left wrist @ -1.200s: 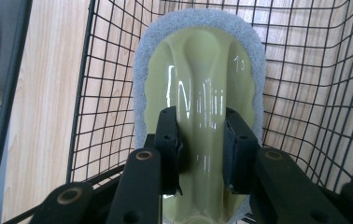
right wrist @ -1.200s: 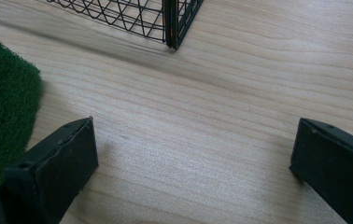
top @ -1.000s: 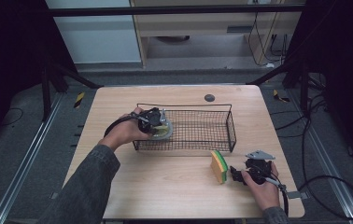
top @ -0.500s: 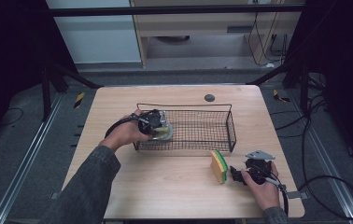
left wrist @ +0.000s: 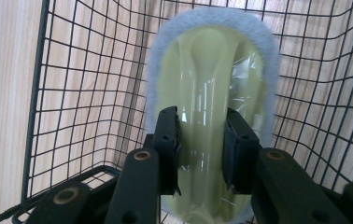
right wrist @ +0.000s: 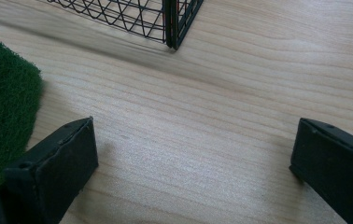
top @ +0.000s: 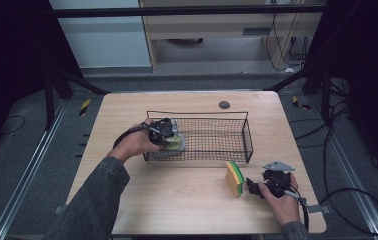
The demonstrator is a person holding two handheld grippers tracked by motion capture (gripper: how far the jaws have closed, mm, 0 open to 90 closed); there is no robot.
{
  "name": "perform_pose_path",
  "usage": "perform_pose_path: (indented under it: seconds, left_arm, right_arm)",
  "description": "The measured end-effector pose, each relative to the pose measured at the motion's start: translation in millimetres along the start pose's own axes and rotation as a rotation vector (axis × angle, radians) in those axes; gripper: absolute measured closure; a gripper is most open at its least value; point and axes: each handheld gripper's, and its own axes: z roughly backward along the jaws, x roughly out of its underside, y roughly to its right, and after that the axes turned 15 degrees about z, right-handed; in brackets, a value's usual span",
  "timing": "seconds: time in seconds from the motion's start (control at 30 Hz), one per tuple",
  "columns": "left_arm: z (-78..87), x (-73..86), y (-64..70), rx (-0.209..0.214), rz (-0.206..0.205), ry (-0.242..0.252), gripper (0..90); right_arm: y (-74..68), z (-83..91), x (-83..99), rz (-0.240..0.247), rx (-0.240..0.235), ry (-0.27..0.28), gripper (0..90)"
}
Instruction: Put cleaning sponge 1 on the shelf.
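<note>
A black wire basket (top: 247, 132) stands in the middle of the wooden table. At its left end my left gripper (top: 169, 137) reaches inside, shut on a pale yellow-green scrubber (top: 175, 145). In the left gripper view the jaws (left wrist: 201, 149) pinch the scrubber's glossy raised middle (left wrist: 212, 70), which has a fuzzy grey rim, with the basket mesh (left wrist: 39, 93) behind it. A yellow sponge with a green pad (top: 234, 178) stands on edge in front of the basket. My right gripper (top: 251, 186) rests just right of it, open (right wrist: 193, 158), with the green pad (right wrist: 2, 102) at the left.
A small dark round disc (top: 224, 105) lies on the table behind the basket. The basket's near corner (right wrist: 172, 18) shows ahead of the right gripper. Bare wood (top: 177, 200) spreads along the table's front, and the table edges drop to a grey floor.
</note>
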Motion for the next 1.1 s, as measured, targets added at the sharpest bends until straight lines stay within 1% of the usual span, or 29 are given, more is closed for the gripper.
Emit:
perform_pose_path:
  seconds: [0.13, 0.3, 0.33, 0.4, 0.43, 0.5, 0.6, 0.63, 0.73, 0.77, 0.8, 0.83, 0.9, 0.97, 1.0, 1.07, 1.1]
  left_arm:
    - [0.5, 0.6, -0.8, 0.008, 0.008, 0.001, 70.0]
    - [3.9, 1.3, -2.8, 0.012, 0.025, 0.016, 68.8]
    - [5.6, 1.0, -3.8, 0.012, 0.021, 0.020, 68.5]
    - [8.4, 1.3, -3.3, 0.024, 0.036, 0.029, 68.1]
    - [10.3, 0.8, -4.1, 0.025, 0.029, 0.040, 67.7]
    - [16.0, 0.2, -5.5, 0.034, 0.052, 0.072, 67.3]
    - [22.1, -1.0, -6.2, 0.044, 0.068, 0.093, 66.7]
    - [23.9, -1.5, -5.5, 0.045, 0.066, 0.101, 66.4]
    - [33.5, -5.0, -3.9, 0.052, 0.084, 0.140, 64.3]
    - [36.0, -6.1, -3.3, 0.047, 0.090, 0.154, 63.6]
    - [38.7, -7.3, -2.9, 0.039, 0.092, 0.154, 62.8]
    - [40.5, -8.1, -2.4, 0.032, 0.094, 0.158, 61.4]
    - [43.0, -9.2, -1.6, 0.027, 0.112, 0.165, 57.1]
    - [44.9, -9.5, -0.1, 0.018, 0.110, 0.170, 53.4]
    - [45.9, -9.6, 0.4, 0.014, 0.116, 0.173, 50.2]
    - [48.0, -9.8, 1.6, -0.002, 0.132, 0.175, 40.5]
    - [49.0, -9.4, 2.7, -0.009, 0.143, 0.184, 35.5]
  right_arm:
    - [-0.1, 0.0, 0.0, -0.001, 0.000, 0.000, 0.8]
    - [0.0, 0.0, 0.0, 0.000, 0.000, 0.000, 0.8]
    - [0.0, 0.0, 0.0, 0.000, 0.000, 0.000, 0.8]
    - [-0.1, 0.0, 0.0, 0.000, 0.000, -0.001, 0.8]
    - [-0.1, 0.0, 0.0, 0.000, 0.000, -0.001, 0.8]
    - [0.0, 0.0, 0.0, 0.000, 0.000, 0.000, 0.8]
    - [0.0, 0.0, 0.0, 0.000, 0.000, 0.000, 0.8]
    - [-0.1, 0.0, 0.0, 0.000, 0.000, 0.000, 0.8]
    - [-0.2, 0.3, -0.2, -0.004, -0.003, -0.001, 0.8]
    - [-0.2, 0.3, -0.2, -0.004, -0.003, -0.001, 0.8]
    - [-0.3, 0.3, -0.2, -0.005, -0.003, -0.001, 0.8]
    - [-0.2, 0.2, -0.2, -0.005, -0.003, -0.001, 0.8]
    - [-0.2, 0.3, -0.2, -0.005, -0.003, -0.001, 0.8]
    - [-0.2, 0.2, -0.2, -0.004, -0.002, -0.001, 0.8]
    - [-0.2, 0.4, -0.2, -0.004, -0.003, -0.002, 0.8]
    - [-0.2, 0.3, -0.2, -0.004, -0.003, 0.000, 0.8]
    - [-0.2, 0.3, -0.2, -0.004, -0.003, -0.001, 0.8]
